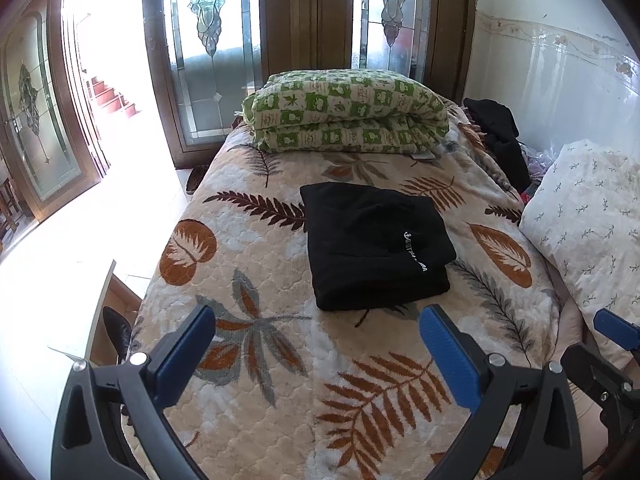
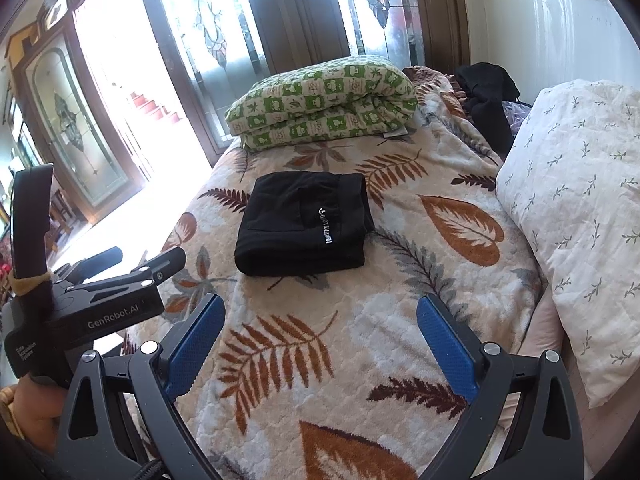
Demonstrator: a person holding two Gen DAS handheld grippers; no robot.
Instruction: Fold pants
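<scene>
1. Left wrist view: black knit pants with white lettering (image 1: pixel 376 244), folded into a compact square of stacked layers, lie ahead of both tools on the bed; the fold looks finished.
2. Left gripper (image 1: pixel 320 344): jaws spread wide, holding nothing, short of the bundle, apparently released.
3. Right gripper (image 2: pixel 320 332): likewise wide apart and empty, near side of the pants.
4. Cream quilted bedspread with brown leaf print (image 1: pixel 280 360): flat working surface beneath.
5. Green-checked folded quilt (image 1: pixel 348 112): beyond the pants, out of the way.
6. White sprigged pillow (image 2: pixel 580 208): right of tools.
</scene>
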